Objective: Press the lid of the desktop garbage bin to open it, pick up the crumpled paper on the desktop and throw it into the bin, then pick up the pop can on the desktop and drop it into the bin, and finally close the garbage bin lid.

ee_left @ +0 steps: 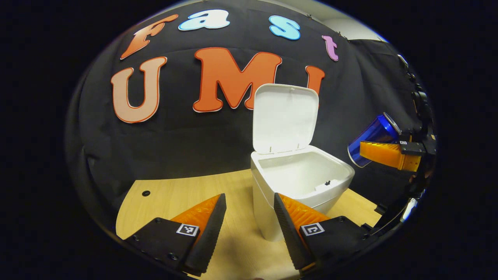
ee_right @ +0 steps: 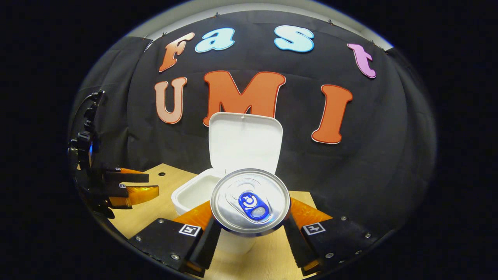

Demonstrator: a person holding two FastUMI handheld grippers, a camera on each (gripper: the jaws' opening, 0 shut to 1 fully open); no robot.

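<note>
The white bin (ee_left: 299,182) stands on the wooden desk with its lid (ee_left: 286,116) swung up and upright at the back. My left gripper (ee_left: 249,206) is open in front of the bin and to its left, low over the desk, with nothing between its fingers. To the right of the bin and above its rim, the right gripper (ee_left: 367,146) holds the blue pop can (ee_left: 371,138) tilted. In the right gripper view the can's silver top (ee_right: 251,202) faces the camera with my right gripper (ee_right: 251,221) shut on it, the open bin (ee_right: 194,196) just beyond. The left gripper (ee_right: 152,184) shows far left.
The light wooden desk (ee_left: 175,194) has a small round hole (ee_left: 146,193) near its back left corner. The black cloth wall rises right behind the bin. Cables and gripper hardware (ee_left: 422,116) hang at the right edge.
</note>
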